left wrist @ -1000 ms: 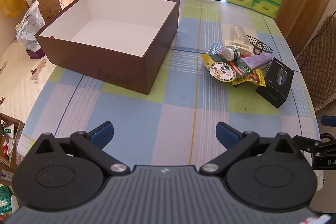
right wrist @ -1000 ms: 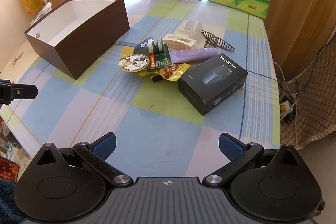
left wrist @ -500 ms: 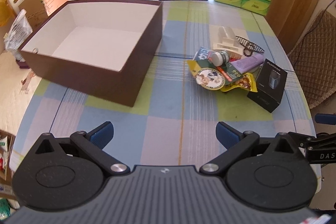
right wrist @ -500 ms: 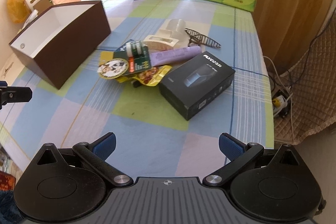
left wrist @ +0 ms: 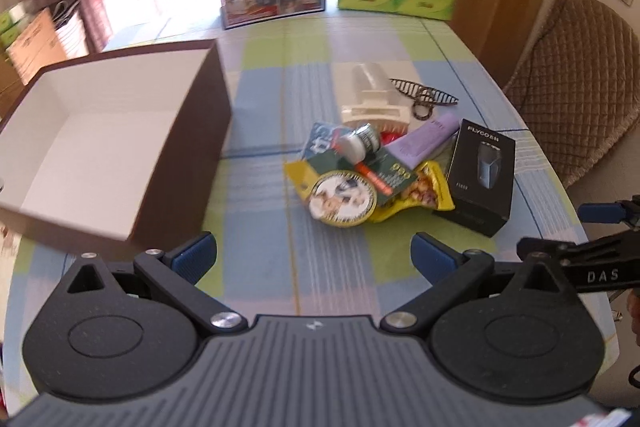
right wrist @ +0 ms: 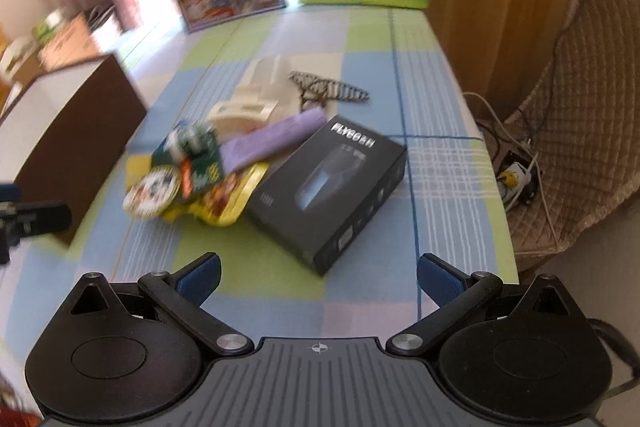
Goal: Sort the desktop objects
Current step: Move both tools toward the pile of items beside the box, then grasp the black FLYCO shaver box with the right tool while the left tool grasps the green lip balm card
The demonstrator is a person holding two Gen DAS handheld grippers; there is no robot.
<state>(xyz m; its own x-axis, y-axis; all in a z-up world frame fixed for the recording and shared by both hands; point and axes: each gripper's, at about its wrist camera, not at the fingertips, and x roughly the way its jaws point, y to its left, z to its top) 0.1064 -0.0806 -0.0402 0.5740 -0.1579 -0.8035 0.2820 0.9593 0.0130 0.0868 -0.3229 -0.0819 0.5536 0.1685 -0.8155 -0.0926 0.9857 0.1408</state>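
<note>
Left gripper (left wrist: pixel 314 253), right gripper (right wrist: pixel 319 275) — jaws wide, empty

Black left tool (left wrist: pixel 313 255) with blue pads (left wrist: pixel 195 255), silver screws.

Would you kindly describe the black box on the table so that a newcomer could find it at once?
Start at the big brown box with the white inside, then look across the checked tablecloth to the pile of small things. The black box lies at the pile's edge farthest from the brown box, the only black, hard-edged thing there, with white lettering and a shaver picture.
</note>
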